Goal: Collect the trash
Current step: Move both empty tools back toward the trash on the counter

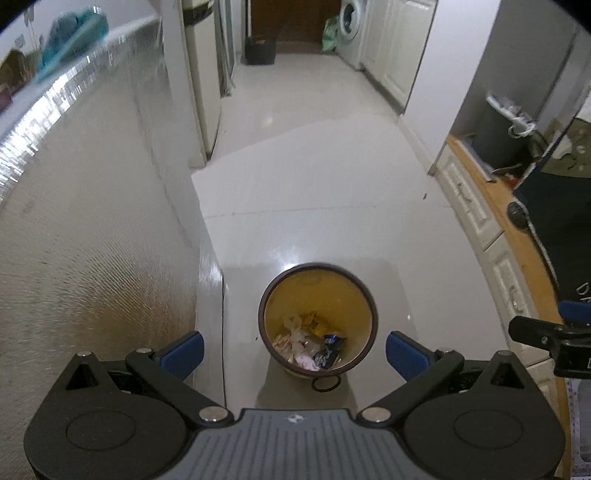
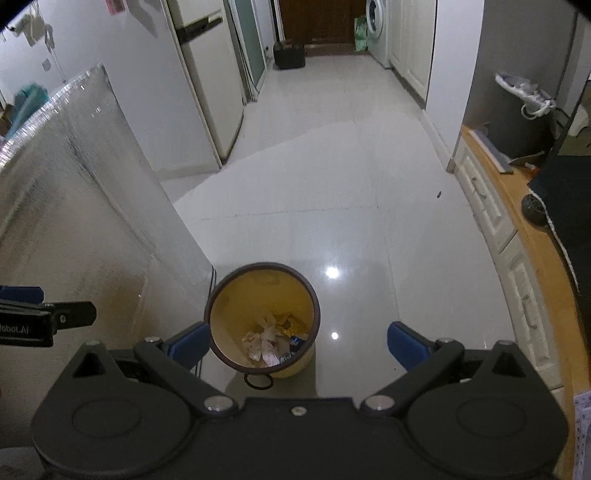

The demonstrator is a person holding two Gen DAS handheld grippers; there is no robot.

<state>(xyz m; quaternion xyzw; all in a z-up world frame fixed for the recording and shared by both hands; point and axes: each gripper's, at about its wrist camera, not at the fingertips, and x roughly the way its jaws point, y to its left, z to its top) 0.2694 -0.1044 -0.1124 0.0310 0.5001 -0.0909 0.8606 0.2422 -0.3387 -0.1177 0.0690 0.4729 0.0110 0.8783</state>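
Both jaw pairs are spread wide and empty: left gripper (image 1: 294,352) sits square above the yellow wastebasket (image 1: 317,288) on the tile floor (image 1: 314,206); right gripper (image 2: 295,343) has it left of centre.

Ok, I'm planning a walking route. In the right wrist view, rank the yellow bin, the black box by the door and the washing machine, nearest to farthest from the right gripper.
1. yellow bin, on the floor just ahead of the right gripper, slightly left.
2. black box, far down the hallway, left of the door.
3. washing machine, at the far end, on the right, slightly beyond the box.
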